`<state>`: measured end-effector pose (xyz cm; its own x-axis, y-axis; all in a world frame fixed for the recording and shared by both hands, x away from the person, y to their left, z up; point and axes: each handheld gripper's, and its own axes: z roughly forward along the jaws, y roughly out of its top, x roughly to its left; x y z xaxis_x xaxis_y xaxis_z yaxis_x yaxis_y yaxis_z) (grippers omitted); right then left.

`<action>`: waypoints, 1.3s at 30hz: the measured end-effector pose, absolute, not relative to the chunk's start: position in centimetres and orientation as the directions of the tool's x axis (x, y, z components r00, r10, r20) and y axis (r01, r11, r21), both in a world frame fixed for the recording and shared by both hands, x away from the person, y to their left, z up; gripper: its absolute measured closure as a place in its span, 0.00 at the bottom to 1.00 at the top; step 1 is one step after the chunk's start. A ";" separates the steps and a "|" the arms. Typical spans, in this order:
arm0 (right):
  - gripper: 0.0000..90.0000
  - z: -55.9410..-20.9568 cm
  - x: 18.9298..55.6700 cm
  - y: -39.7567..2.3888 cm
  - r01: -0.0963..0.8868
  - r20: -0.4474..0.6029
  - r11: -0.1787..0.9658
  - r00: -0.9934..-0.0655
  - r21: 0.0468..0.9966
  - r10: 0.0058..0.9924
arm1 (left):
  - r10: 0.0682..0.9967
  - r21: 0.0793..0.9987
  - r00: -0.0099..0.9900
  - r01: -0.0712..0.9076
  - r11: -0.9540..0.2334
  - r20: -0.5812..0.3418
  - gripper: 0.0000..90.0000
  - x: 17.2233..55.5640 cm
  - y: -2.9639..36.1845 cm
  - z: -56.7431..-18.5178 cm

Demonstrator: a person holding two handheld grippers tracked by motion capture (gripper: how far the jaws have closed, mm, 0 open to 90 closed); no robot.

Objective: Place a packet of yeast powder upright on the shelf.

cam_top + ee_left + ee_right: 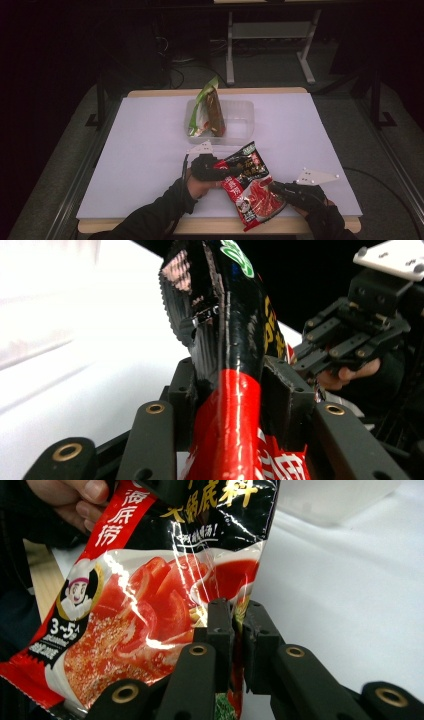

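Red pouch (248,185) held over table (150,145): right gripper (238,617) pinches edge, left gripper (235,385) clamps top. Soft, slick film; grip flat seams.

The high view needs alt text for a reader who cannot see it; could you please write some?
Two hand-held grippers clamp a red and black sauce packet above a white table, the left gripper on its left edge and the right gripper on its right. Behind it, a clear tray holds a green packet.
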<state>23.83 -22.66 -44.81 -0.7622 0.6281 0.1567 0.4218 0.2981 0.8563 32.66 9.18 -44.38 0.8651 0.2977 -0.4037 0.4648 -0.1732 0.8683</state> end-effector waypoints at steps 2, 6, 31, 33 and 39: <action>0.92 -44.8 23.9 -22.7 0.420 0.158 0.290 -0.760 0.860 0.630 | 0.294 0.875 0.865 0.462 -0.145 -0.408 0.69 32.6 9.3 -44.2; 0.93 -44.6 23.8 -22.9 0.413 0.160 0.274 -0.757 0.868 0.634 | 0.292 0.890 0.873 0.439 -0.121 -0.391 0.73 32.3 9.3 -43.5; 0.39 -44.4 23.7 -24.7 0.414 0.127 0.274 -0.719 0.868 0.684 | 0.395 0.957 0.892 0.276 -0.092 -0.220 0.85 30.8 10.1 -38.7; 0.38 -44.4 23.7 -25.2 0.428 0.135 0.251 -0.691 0.868 0.710 | 0.408 0.961 0.891 0.259 -0.094 -0.200 0.85 30.8 10.2 -38.3; 0.40 -44.5 23.8 -25.6 0.435 0.135 0.243 -0.675 0.867 0.725 | 0.447 0.972 0.879 0.224 -0.078 -0.167 0.86 30.9 10.6 -37.5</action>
